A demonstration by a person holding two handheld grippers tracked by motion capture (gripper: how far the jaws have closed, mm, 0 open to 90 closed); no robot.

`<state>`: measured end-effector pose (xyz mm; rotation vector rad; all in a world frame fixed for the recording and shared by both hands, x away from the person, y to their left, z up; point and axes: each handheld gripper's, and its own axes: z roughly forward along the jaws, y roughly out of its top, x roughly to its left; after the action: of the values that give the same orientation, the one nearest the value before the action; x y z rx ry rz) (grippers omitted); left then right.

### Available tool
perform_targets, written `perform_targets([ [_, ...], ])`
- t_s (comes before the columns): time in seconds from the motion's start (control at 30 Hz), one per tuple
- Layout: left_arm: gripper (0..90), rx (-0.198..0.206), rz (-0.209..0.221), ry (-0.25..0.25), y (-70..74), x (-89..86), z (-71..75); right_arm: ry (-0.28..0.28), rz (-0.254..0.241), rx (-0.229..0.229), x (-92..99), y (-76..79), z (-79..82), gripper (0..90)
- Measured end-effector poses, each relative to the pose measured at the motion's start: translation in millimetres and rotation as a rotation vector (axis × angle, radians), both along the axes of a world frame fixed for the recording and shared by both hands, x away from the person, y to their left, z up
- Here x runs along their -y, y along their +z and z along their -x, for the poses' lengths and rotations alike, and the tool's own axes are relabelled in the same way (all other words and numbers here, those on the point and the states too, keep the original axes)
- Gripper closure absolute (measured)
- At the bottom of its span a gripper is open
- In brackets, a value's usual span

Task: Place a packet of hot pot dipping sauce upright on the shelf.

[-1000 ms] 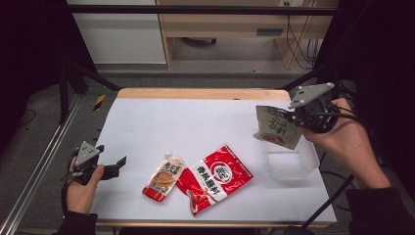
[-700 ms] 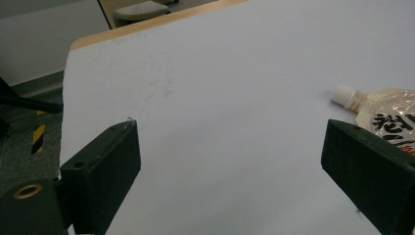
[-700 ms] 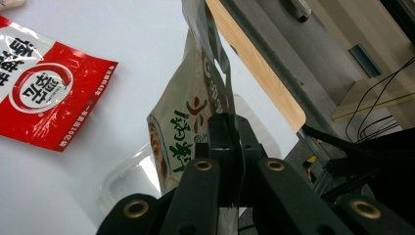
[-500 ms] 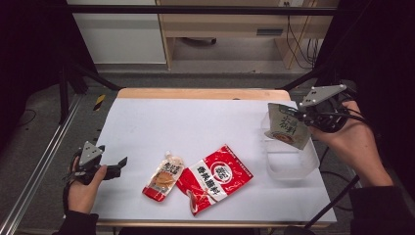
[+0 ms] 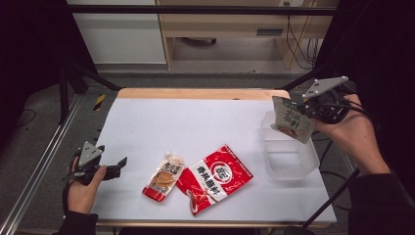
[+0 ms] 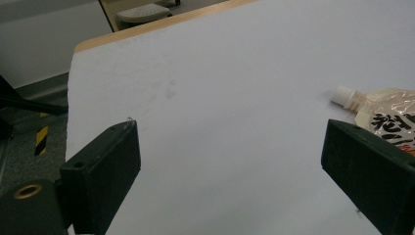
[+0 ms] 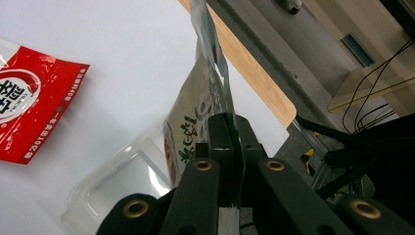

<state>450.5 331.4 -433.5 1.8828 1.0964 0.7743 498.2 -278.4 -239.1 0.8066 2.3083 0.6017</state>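
The right gripper (image 5: 299, 108) was clamped on the edge of a grey-green pouch (image 5: 291, 125), holding it upright above the far rim of the clear plastic container (image 5: 288, 169). The left gripper (image 5: 120, 164) rested with jaws wide apart and nothing between them, well to the left of that container. A spouted pouch (image 5: 164, 177) and a red packet (image 5: 215, 177) lay on the counter (image 5: 195, 127), left of the container.
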Motion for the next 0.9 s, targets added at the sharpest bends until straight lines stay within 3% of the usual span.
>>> perform_targets([
  [0.53, 7.5, 0.002, 0.009, 0.01, 0.4, -4.1, 0.5, 0.017, 0.017, -0.024, -5.9, -5.8, -14.5, 90.0],
  [0.9, 7.5, 0.004, 0.009, 0.008, 0.8, -5.0, 1.1, 0.048, 0.034, -0.033, -2.5, -12.6, -37.6, 90.0],
])
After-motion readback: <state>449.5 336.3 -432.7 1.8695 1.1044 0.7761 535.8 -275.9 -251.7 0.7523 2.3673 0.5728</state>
